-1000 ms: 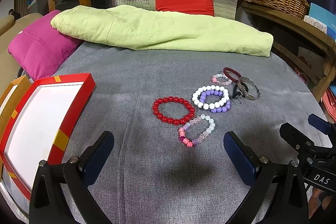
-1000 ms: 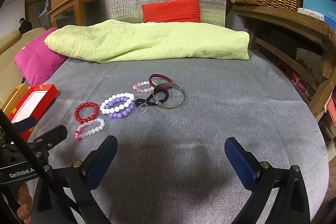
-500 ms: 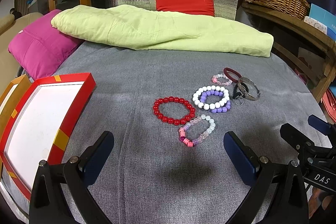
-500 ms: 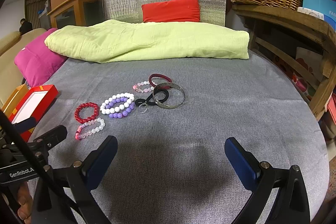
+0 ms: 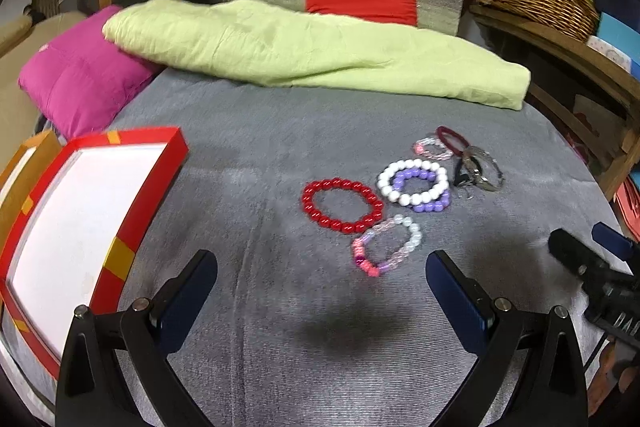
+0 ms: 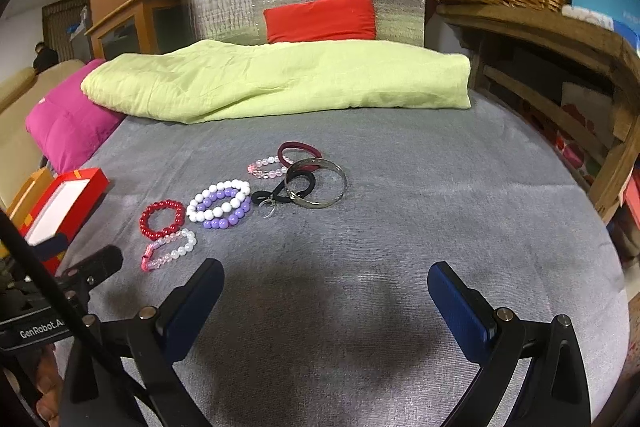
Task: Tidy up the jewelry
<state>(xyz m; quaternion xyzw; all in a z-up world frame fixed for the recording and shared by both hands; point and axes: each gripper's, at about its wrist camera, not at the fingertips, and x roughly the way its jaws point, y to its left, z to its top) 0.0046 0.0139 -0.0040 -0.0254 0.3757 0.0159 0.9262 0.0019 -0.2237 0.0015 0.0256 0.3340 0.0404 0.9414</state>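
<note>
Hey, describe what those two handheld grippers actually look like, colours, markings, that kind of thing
The left gripper and the right gripper look alike: a black angular frame with silver screw heads, and two fingers faced with dark blue pads. White lettering "GenRobot.A" marks the left gripper's body in the right wrist view, and a black cable crosses in front of it.

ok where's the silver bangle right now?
The silver bangle lies on the grey bedcover at the right end of the jewelry cluster, overlapping the black hair tie, just in front of the maroon hair tie.
</note>
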